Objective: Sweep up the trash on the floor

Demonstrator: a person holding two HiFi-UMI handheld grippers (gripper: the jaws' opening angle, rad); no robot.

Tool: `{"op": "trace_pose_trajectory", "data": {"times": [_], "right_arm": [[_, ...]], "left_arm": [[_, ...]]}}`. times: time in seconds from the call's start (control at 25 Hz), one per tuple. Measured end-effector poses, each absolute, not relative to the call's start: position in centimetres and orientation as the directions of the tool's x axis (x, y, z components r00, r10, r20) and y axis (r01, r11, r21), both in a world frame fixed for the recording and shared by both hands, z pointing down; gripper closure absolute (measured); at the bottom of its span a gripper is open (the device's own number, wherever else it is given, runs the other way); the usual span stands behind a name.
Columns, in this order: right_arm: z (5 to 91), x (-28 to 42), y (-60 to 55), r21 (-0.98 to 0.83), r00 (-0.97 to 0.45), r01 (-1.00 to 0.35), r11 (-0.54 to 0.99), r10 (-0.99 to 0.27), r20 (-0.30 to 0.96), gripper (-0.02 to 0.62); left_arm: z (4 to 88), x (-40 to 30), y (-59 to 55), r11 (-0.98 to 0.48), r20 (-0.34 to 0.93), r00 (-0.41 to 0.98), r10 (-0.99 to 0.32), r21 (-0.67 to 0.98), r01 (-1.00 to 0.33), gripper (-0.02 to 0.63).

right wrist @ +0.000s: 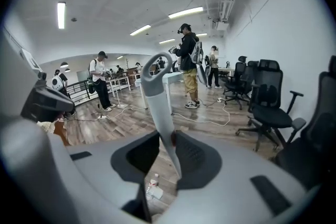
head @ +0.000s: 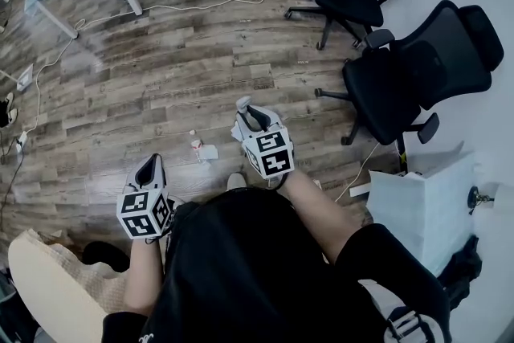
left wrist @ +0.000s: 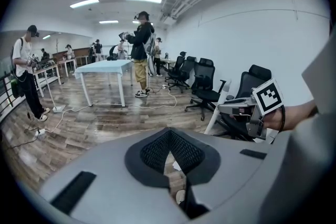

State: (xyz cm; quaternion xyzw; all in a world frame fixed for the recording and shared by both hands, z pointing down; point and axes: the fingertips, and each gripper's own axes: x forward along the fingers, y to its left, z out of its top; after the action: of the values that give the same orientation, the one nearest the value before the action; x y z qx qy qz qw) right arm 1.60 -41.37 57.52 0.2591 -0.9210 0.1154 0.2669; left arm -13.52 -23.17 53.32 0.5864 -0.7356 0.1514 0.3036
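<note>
Wood floor (head: 161, 68): trash (head: 205, 150) small; right tongs (head: 255, 116) clamp handle (right wrist: 157, 97), lower end hidden; left tongs (head: 150, 166) closed, empty.

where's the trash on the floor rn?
Head view, centre: the trash lies on the wood floor just left of the right gripper, ahead of the left gripper.

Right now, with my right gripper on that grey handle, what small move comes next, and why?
Probably swing the handle, clamped in the right gripper, leftward toward the trash: the small scraps lie loose on the floor just ahead, between the two grippers. The left gripper is shut and empty, so it could steady the handle.
</note>
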Motion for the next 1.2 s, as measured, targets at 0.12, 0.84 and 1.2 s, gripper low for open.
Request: {"op": "trace_pose_trajectory", "data": {"times": [0.12, 0.84, 1.2], "right_arm": [[57.1, 0.7, -41.2, -0.102, -0.746, -0.532, 0.84, -0.408, 0.526, 0.491], [49.3, -0.9, -41.0, -0.206, -0.827, -0.51, 0.835, -0.409, 0.386, 0.494], [44.2, 0.0, -41.0, -0.122, -0.839, -0.486, 0.866, -0.422, 0.344, 0.494]], "left_arm": [[53.5, -13.6, -22.8, 0.277, 0.626, -0.134, -0.768, 0.135, -0.951, 0.612], [52.9, -12.9, -24.9, 0.215, 0.598, -0.088, -0.797, 0.143, -0.966, 0.612], [48.3, -9.3, -29.3, 0.132, 0.482, -0.043, -0.875, 0.153, -0.979, 0.612]]}}
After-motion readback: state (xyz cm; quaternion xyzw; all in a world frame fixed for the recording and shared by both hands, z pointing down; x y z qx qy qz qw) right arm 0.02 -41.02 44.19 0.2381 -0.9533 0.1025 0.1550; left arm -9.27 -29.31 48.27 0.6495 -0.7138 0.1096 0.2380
